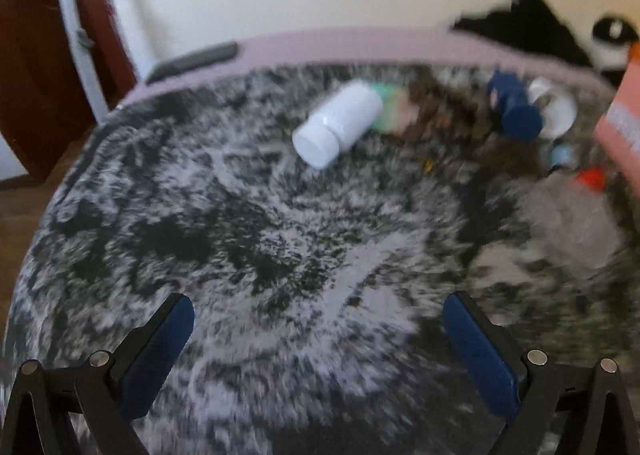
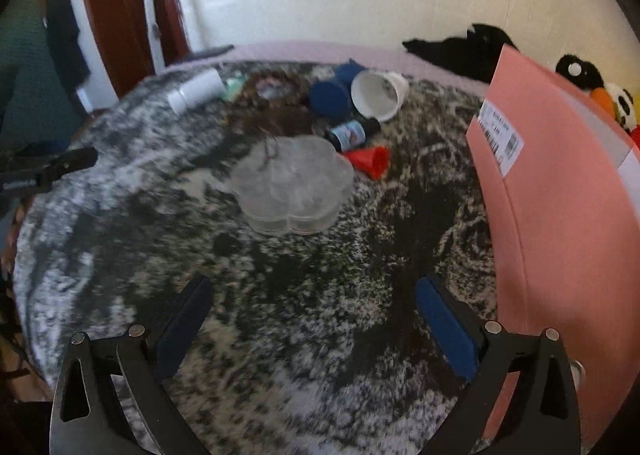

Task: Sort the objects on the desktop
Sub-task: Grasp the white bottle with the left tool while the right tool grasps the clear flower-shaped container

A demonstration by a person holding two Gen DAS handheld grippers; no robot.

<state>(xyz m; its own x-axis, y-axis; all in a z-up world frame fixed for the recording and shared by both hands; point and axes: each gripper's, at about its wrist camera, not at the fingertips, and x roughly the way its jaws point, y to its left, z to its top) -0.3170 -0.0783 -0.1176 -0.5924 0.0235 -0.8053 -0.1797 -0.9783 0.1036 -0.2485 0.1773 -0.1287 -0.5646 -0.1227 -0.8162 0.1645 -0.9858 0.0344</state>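
— Two grippers, and what's in them?
— Nothing. The left gripper (image 1: pixel 318 319) is spread wide over bare mottled cloth (image 1: pixel 240 239), and the right gripper (image 2: pixel 314 301) is just as wide over the same black-and-white cover. Neither touches anything.
— Where are the things to sort?
— Clustered at the far side of the bench. A white bottle (image 2: pixel 196 91) lies on its side at the left of the pile. Right of it there's a brownish tangle (image 2: pixel 276 103), too blurred to name, then a dark blue piece (image 2: pixel 330 97) against a tipped white cup (image 2: pixel 378 95).
— Anything nearer?
— A small dark bottle (image 2: pixel 352 134) lies beside a red cone-shaped cap (image 2: pixel 370 161), and a clear flower-shaped box (image 2: pixel 294 185) sits closest to the right gripper.
— And that pink thing?
— A pink box (image 2: pixel 560 215) with a barcode label stands at the right edge.
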